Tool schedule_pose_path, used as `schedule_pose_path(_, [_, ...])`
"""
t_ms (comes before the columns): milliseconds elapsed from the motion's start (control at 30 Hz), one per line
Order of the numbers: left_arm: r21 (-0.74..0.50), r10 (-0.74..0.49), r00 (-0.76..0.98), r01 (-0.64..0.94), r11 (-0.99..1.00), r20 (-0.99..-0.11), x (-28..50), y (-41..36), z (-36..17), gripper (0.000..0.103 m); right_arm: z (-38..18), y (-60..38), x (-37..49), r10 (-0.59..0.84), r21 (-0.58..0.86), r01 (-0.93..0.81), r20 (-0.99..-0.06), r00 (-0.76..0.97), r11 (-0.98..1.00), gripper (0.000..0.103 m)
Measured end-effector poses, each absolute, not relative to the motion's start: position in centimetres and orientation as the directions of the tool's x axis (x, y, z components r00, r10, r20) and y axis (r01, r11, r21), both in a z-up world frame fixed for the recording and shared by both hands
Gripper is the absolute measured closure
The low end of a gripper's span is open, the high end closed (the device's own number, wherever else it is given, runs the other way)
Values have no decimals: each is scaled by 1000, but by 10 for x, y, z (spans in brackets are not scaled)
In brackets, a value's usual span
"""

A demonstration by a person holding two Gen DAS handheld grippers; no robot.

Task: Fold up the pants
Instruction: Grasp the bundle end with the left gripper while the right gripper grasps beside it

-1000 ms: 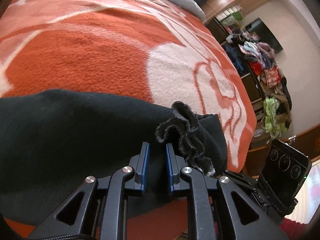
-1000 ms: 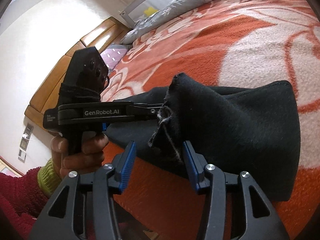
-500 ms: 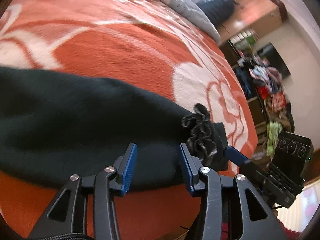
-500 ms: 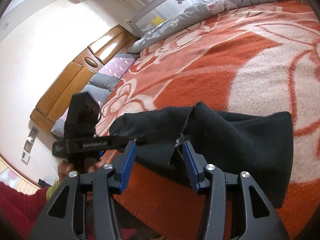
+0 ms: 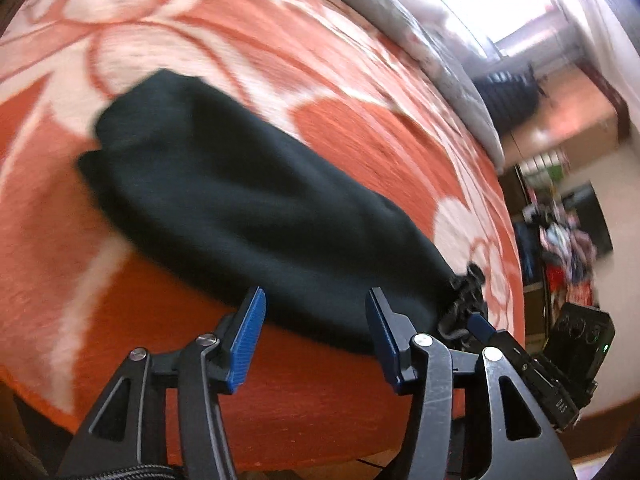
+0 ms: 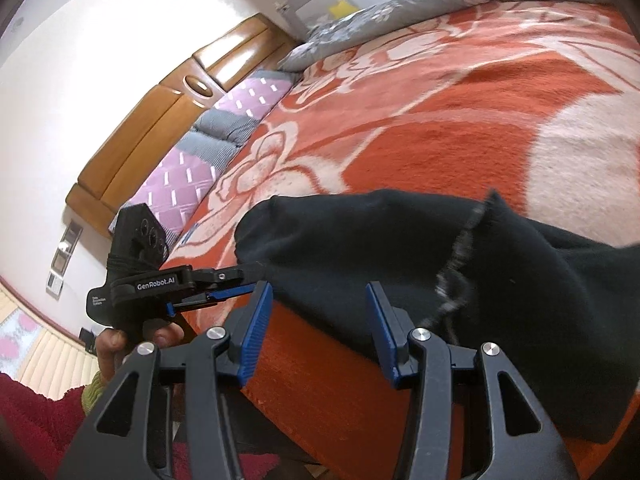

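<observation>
Black pants [image 5: 248, 216] are laid folded on the bed [image 5: 360, 140]. Left gripper [image 5: 316, 320] fingers have just been opening; right gripper [image 6: 320, 320] fingers are held apart, nothing clamped.

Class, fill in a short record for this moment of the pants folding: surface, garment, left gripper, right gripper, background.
surface: orange and white flowered blanket on a bed
garment: black pants, bunched in a long roll near the bed's edge, frayed hem at one end
left gripper: jaws apart, just been opening, nothing between them, held short of the pants
right gripper: jaws apart, empty, beside the hem end
background: wooden headboard, grey pillow
</observation>
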State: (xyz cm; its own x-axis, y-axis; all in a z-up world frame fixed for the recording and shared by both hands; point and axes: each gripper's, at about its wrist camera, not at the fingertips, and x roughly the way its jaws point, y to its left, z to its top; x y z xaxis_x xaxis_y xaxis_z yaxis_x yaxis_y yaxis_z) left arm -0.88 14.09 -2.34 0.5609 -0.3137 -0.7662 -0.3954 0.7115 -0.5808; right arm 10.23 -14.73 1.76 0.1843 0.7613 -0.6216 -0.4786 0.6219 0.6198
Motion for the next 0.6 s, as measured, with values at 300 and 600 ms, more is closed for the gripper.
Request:
schedule_pose_path(300, [-581, -233, 573, -553, 597, -786, -38, 199, -38, 48, 19, -99, 121, 764, 599, -550, -634, 118, 582, 49])
schedule_pose_path(600, [-532, -189, 523, -651, 542, -832, -36, 234, -55, 48, 20, -38, 160, 737, 565, -613, -675, 41, 552, 48])
